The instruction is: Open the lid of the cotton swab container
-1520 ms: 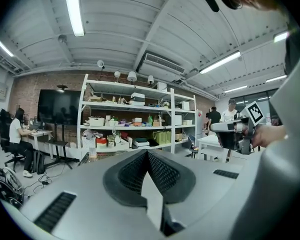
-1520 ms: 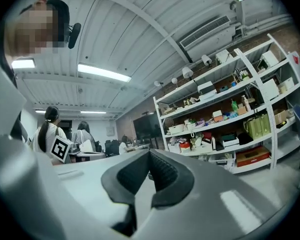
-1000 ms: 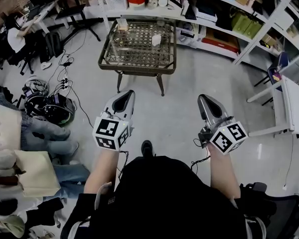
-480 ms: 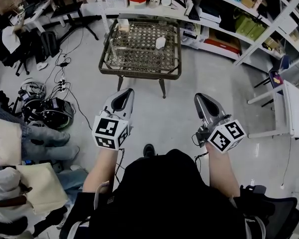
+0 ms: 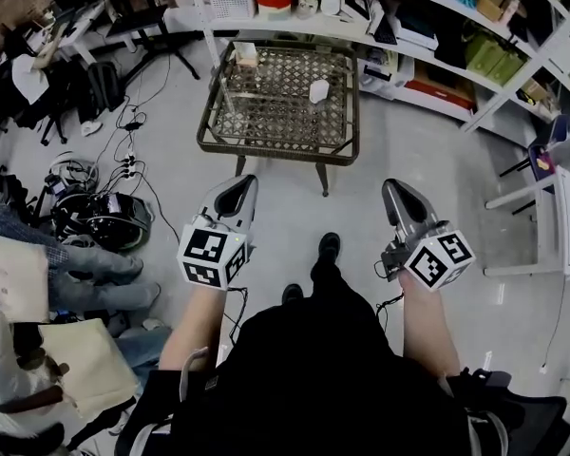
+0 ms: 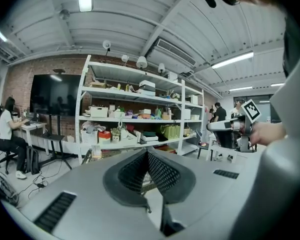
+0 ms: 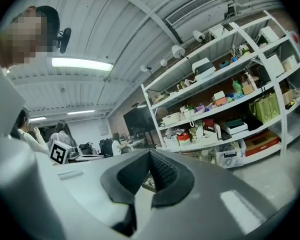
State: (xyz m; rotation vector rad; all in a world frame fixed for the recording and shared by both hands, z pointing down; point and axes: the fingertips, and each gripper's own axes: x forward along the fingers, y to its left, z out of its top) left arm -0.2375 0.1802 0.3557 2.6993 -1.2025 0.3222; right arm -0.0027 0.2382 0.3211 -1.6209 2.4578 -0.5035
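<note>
The small white container (image 5: 318, 90) sits on the wicker table (image 5: 275, 152) by the shelves (image 5: 427, 17) (well apart from both tools), while the left gripper (image 5: 237, 184) and right gripper (image 5: 396, 191) hang over the floor (image 5: 304, 207), jaws pressed together on nothing.
</note>
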